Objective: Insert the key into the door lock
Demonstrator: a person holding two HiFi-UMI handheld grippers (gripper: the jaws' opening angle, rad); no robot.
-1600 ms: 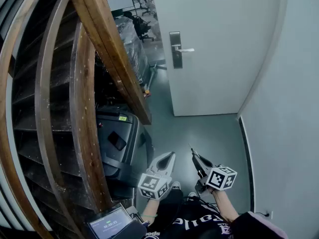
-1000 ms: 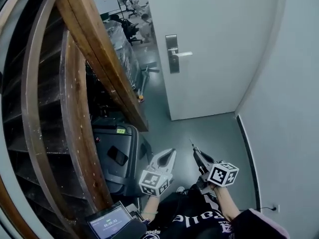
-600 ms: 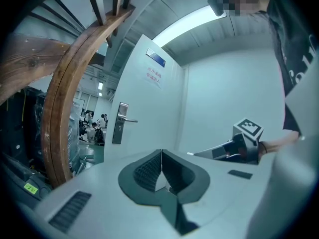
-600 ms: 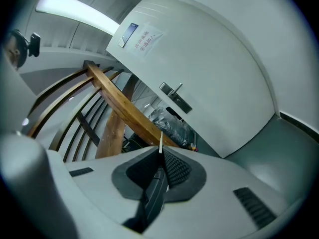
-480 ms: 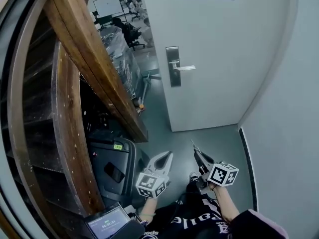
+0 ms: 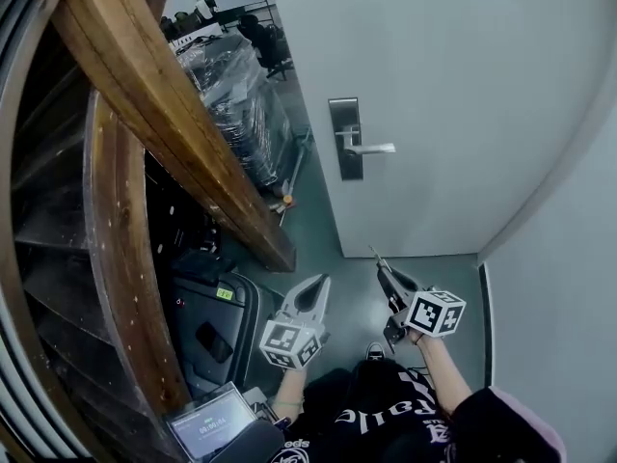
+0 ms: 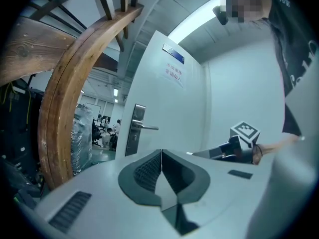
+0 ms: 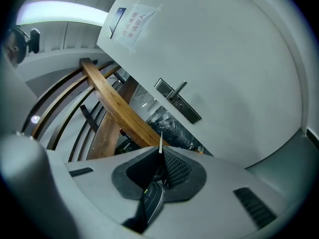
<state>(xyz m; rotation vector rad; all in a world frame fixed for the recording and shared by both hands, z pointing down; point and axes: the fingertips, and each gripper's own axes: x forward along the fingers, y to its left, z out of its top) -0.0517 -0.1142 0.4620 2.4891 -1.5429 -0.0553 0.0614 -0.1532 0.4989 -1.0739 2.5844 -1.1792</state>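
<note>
Nearest, the left gripper (image 6: 321, 282) is held low over the grey floor (image 6: 424, 283), beside a black case (image 6: 214, 324) at the foot of a curved wooden stair rail (image 6: 164, 114). In the left gripper view its 2 jaws are pressed together with nothing between them (image 7: 161, 156).

Just to its right, the right gripper (image 6: 383, 270) is pinched onto the key (image 6: 374, 258). In the right gripper view the thin metal blade (image 8: 160, 144) sticks up past the closed tips, and a dark fob (image 8: 152, 202) hangs behind them. The blade points toward the door (image 6: 453, 114).

The key is in the air, well apart from the lock. The door is white and stands ajar. A long metal lock plate (image 6: 346, 135) sits near its left edge, with a lever handle (image 6: 371, 149) pointing right. A paper notice (image 8: 133, 24) is stuck high on the door.

Farther off, past the door's left edge, wrapped goods (image 6: 231, 90) stand in a room beyond.
</note>
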